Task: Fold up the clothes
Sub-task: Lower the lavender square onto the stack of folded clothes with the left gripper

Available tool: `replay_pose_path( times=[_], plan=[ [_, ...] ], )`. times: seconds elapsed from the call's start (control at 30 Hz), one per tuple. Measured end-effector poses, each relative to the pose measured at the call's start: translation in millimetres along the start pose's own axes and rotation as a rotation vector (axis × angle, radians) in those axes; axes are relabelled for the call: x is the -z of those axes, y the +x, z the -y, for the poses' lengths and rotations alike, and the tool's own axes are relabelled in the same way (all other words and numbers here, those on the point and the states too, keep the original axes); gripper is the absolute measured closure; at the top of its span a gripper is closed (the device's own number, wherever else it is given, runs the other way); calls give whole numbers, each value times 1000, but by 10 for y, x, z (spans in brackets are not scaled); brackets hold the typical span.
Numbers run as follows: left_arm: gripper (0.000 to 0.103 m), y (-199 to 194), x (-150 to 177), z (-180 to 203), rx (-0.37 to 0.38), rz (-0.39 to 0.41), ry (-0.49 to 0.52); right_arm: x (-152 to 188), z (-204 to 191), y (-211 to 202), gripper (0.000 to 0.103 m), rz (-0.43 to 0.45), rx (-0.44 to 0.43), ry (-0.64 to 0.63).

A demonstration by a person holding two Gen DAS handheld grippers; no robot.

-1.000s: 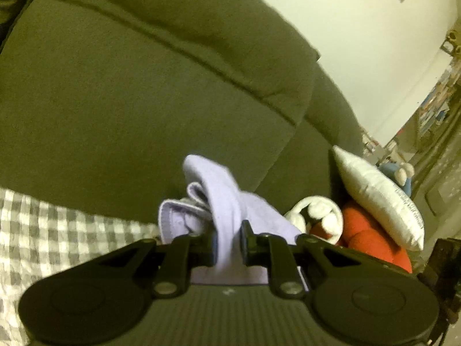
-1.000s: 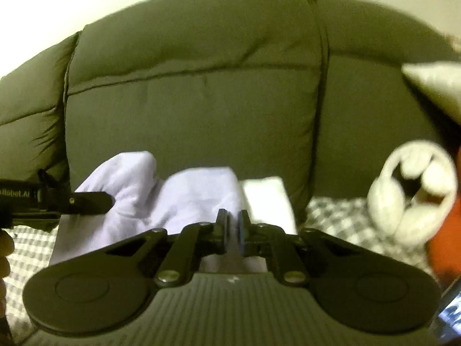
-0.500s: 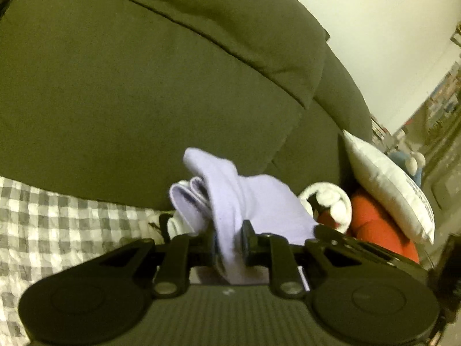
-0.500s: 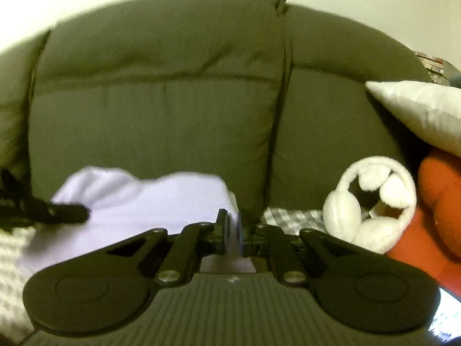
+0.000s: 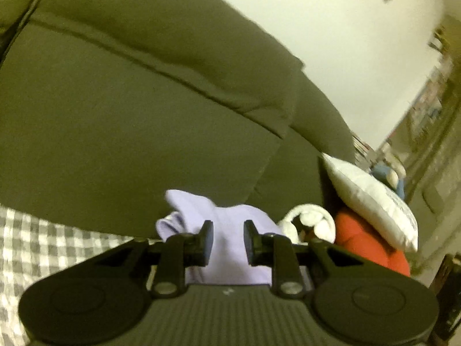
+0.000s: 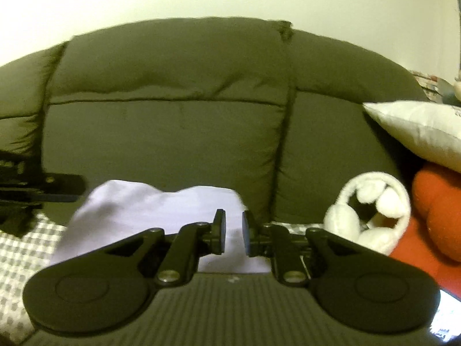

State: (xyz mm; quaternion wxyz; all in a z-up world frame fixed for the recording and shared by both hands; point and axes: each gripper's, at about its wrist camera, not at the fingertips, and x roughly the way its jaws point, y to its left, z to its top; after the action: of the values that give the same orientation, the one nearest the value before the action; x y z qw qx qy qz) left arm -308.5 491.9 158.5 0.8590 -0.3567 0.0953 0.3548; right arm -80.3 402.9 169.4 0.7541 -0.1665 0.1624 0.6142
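A pale lilac garment (image 5: 230,225) lies bunched on the checked sofa cover (image 5: 43,245) against the dark sofa back. My left gripper (image 5: 228,238) stands open over it, with cloth showing in the gap between the parted jaws. In the right wrist view the same garment (image 6: 149,210) spreads low and flat. My right gripper (image 6: 232,235) is open too, jaws a little apart at the garment's right end. The left gripper's black body (image 6: 43,190) shows at the left edge of that view.
The dark green sofa back (image 6: 173,115) fills the background. White fluffy earmuffs (image 6: 371,216), an orange cushion (image 6: 438,210) and a white pillow (image 6: 417,129) sit at the right on the seat. The checked cover (image 6: 23,253) lies at the left.
Both grippers were shut on the lilac garment and have opened. The garment has dropped lower and lies flatter. Both cameras have pulled back slightly.
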Motion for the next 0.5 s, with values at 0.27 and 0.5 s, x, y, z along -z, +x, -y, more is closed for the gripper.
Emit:
replay_pose_path(
  times=[0.27, 0.5],
  plan=[
    [82, 274, 255, -19, -107, -65, 91, 233, -109, 165, 84, -73, -21, 12],
    [82, 116, 220, 48, -113, -42, 117, 236, -167, 137, 67, -36, -7, 29]
  ],
)
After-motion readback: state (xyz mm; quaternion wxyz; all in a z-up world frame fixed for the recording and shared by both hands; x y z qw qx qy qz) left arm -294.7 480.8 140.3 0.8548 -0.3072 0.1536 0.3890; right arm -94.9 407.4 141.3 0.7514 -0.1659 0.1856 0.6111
